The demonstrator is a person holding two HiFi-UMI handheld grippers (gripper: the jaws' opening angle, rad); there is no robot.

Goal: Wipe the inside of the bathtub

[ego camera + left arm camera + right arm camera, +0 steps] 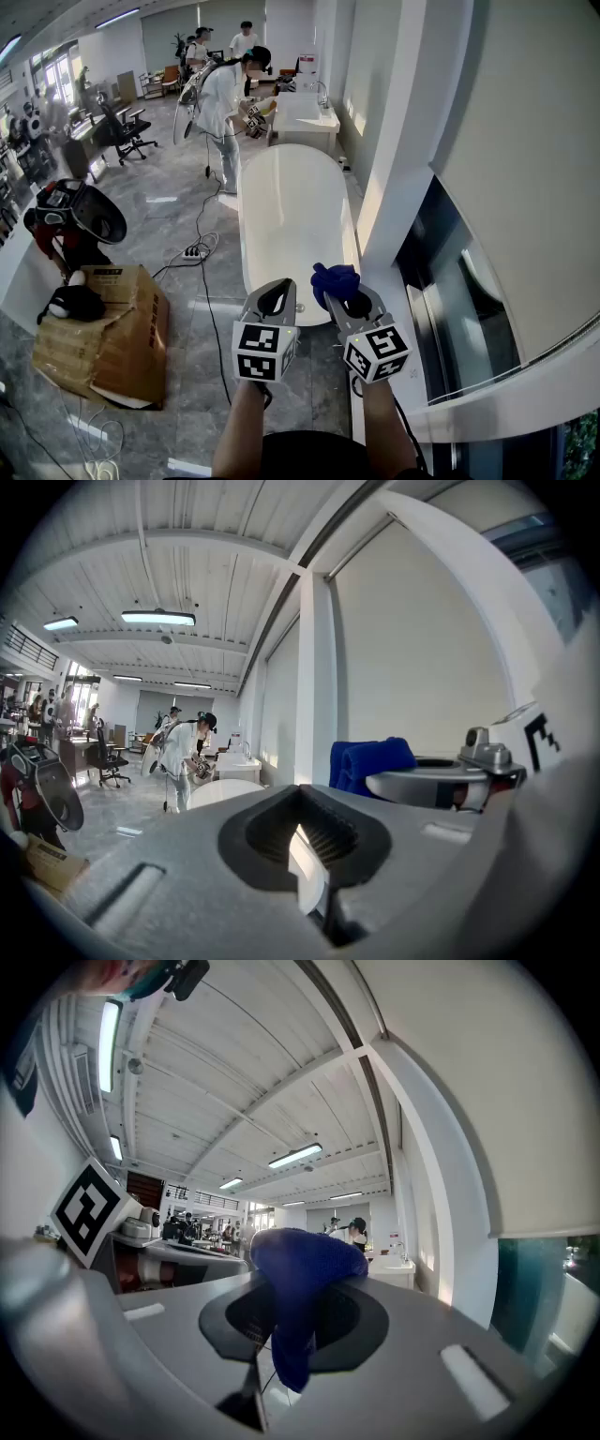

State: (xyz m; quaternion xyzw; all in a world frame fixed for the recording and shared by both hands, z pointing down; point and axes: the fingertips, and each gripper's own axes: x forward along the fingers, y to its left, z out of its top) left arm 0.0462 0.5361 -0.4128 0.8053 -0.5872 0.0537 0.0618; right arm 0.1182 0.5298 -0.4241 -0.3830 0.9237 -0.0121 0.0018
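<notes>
In the head view, we hold the left gripper (273, 294) and right gripper (341, 298) side by side over the near end of the white bathtub (291, 220). In the left gripper view, its jaws are closed together with nothing between them. In the right gripper view, the jaws are clamped on a blue cloth (298, 1283), above the bathtub's near rim.

Cloth (334, 278) in right gripper (341, 300), bathtub (291, 211) just ahead
</notes>
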